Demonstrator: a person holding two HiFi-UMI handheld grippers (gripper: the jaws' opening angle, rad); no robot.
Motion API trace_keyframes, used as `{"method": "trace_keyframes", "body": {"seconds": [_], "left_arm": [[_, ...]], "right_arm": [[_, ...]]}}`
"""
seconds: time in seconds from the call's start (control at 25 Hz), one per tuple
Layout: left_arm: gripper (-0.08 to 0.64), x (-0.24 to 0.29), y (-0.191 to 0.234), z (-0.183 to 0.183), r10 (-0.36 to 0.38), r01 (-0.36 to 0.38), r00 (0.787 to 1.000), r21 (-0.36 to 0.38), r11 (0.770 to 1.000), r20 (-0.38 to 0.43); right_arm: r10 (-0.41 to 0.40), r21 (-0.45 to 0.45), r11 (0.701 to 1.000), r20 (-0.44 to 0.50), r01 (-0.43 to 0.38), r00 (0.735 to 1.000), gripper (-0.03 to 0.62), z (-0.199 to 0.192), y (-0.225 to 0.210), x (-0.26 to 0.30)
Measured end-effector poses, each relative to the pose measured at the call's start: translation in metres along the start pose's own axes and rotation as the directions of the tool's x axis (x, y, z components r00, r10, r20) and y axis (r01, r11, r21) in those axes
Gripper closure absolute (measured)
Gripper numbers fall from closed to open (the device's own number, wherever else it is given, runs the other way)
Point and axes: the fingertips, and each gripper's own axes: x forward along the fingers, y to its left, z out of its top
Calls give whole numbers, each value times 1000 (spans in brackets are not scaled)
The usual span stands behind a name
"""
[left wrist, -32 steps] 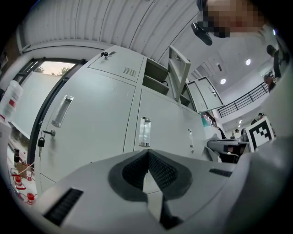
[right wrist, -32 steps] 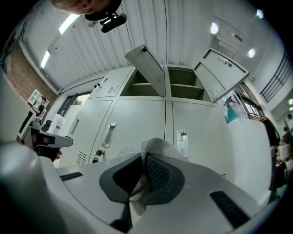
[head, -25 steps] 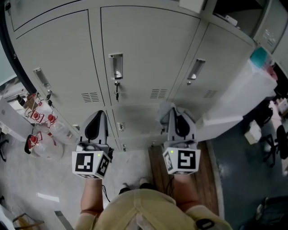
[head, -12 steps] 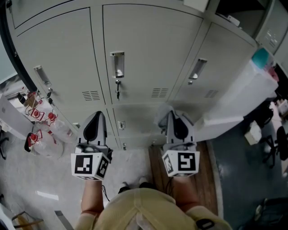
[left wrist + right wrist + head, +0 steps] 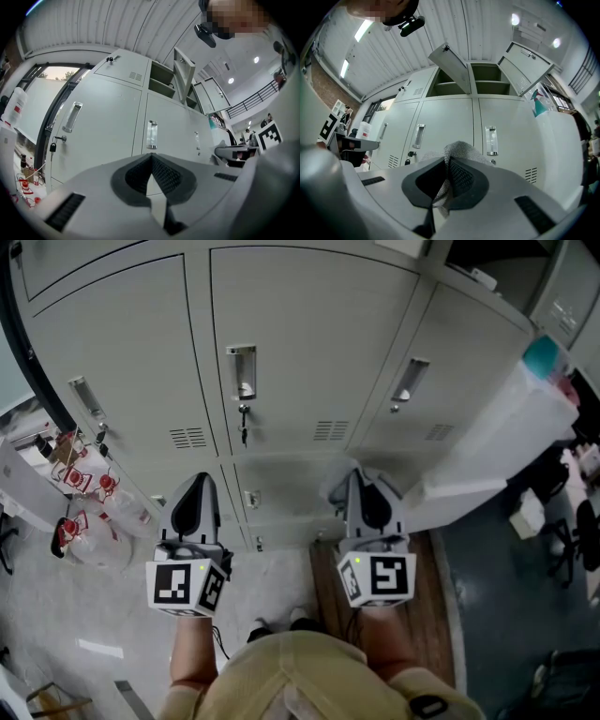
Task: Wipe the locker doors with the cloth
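both grippers have been eased down a touch in the head view, nothing else got shifted. the cloth is pinched in the right gripper and held close to the lower locker doors; contact can't be made out. the left gripper is pressed together, empty.

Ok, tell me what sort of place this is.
Probably a locker or storage room in a workplace: a bank of grey metal lockers, a key hanging from one lock, and upper locker doors swung open on shelves.
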Motion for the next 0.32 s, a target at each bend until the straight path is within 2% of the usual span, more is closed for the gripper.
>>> {"method": "trace_keyframes", "body": {"seconds": [0.32], "left_arm": [[558,-3,1,2,4,-4,1000,1,1000,3]], "right_arm": [[8,-8,1000,0,-8,1000,588,2,2,-1]]}}
